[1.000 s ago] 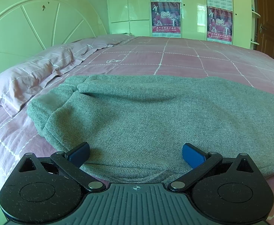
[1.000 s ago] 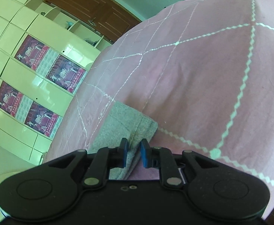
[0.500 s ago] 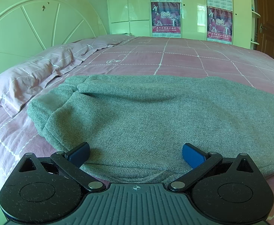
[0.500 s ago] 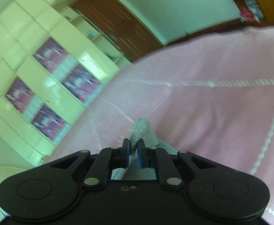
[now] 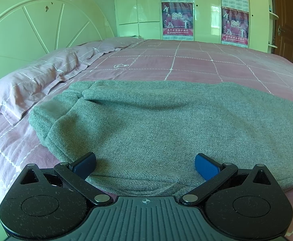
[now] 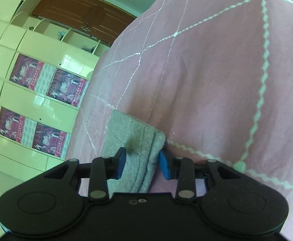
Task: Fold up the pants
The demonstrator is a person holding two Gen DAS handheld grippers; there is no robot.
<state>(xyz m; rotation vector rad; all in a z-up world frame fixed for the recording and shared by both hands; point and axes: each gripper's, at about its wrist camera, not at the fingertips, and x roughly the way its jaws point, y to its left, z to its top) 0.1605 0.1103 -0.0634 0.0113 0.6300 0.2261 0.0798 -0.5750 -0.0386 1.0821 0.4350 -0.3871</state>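
Grey knitted pants (image 5: 156,128) lie flat on the pink checked quilt (image 5: 196,60), bare quilt beyond their far edge. Left gripper (image 5: 145,165) spread wide over the near hem, gripping nothing. Right gripper (image 6: 142,165) opening, pads off the cuff (image 6: 138,138) between them.

Left hand-held gripper (image 5: 145,165) spread wide; right hand-held gripper (image 6: 142,164) opening.
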